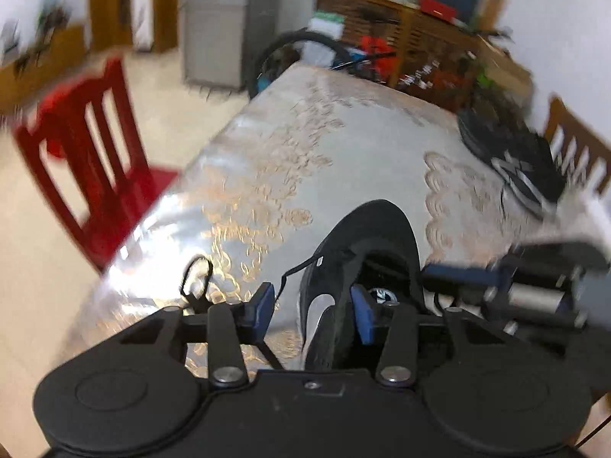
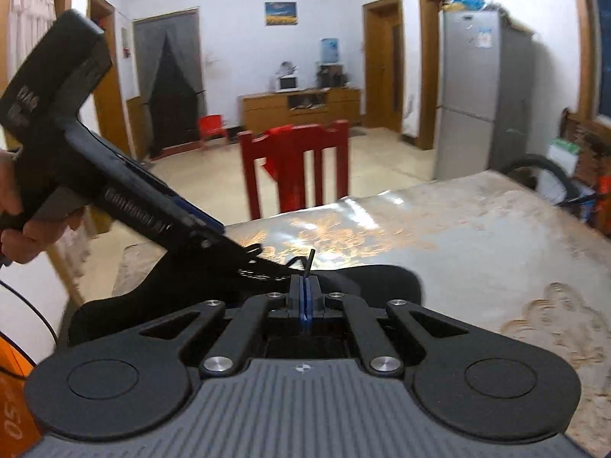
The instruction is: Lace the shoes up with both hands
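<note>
A black shoe (image 1: 376, 229) lies on the patterned tablecloth (image 1: 305, 152), opening toward me. My left gripper (image 1: 311, 303) straddles its near side wall: one blue pad sits inside the opening, the other stands just clear outside, so it is open. A black lace (image 1: 296, 269) runs from an eyelet to a loop on the cloth. My right gripper (image 2: 305, 282) hovers over the shoe (image 2: 382, 278), shut on the lace, whose tip (image 2: 311, 258) sticks up above the pads. It shows blurred in the left wrist view (image 1: 433, 270). A hand (image 2: 23, 229) holds the left gripper (image 2: 252, 253).
A second black shoe (image 1: 515, 164) lies at the table's far right. A red chair (image 1: 84, 160) stands off the left edge, a wooden chair (image 1: 576, 156) off the right. Beyond the far end are a bicycle wheel (image 1: 298, 42), a cluttered wooden bench (image 1: 420, 38) and a fridge (image 2: 477, 87).
</note>
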Tool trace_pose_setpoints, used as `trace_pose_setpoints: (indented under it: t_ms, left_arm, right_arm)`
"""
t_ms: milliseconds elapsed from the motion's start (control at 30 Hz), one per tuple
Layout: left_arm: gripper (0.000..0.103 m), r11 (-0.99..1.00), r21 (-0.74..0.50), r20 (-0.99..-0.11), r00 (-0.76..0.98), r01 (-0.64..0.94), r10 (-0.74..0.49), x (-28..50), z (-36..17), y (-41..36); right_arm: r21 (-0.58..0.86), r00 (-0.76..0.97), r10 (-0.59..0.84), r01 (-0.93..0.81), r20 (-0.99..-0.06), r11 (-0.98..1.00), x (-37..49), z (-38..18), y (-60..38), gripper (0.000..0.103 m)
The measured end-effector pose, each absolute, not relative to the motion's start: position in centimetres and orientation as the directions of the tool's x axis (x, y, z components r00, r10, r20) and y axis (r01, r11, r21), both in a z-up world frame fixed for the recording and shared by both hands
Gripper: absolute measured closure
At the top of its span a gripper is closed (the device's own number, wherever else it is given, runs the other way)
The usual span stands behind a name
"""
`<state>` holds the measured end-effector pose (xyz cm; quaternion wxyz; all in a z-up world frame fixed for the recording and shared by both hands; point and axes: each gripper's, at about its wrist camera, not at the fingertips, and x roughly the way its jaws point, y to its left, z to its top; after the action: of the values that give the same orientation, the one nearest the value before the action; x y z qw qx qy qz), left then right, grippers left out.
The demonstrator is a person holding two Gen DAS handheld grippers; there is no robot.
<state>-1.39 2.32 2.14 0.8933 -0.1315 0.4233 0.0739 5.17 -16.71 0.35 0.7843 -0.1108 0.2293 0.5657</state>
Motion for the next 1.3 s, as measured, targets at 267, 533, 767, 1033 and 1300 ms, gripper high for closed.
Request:
trace_pose_setpoints:
  t_ms: [267,533,767,1033,1300]
  left_arm:
    - [0.052,0.901,-0.28,-0.783,0.622,-0.331,-0.015,-1.0,0.8,4.3]
    - [0.047,0.888,-0.292,-0.786,0.619,-0.356,-0.01,-1.0,0.9,5.0]
    - [0.05,0.892,-0.257,-0.81,0.587,-0.372,0.011,-0.8,0.3,4.7]
    - [0.053,0.905,-0.232,-0.817,0.576,-0.358,0.019,-0.6,0.4,4.4]
    - [0.061,0.967,-0.16,-0.786,0.619,-0.199,-0.003,-0.4,2.5,2.2]
  right_arm:
    - [0.272,0.086,0.846,-0.925,-0.527,0.264,7.9,-1.0,-14.6,0.102]
    - [0.269,0.014,0.844,-0.945,-0.536,0.186,8.2,-0.9,-14.2,0.102]
    - [0.273,0.031,0.858,-0.941,-0.513,0.197,7.8,-0.9,-15.1,0.102]
    - [0.322,0.05,0.865,-0.916,-0.5,0.239,8.1,-1.4,-15.1,0.102]
    - [0.318,0.089,0.868,-0.908,-0.489,0.273,8.0,-1.9,-14.2,0.102]
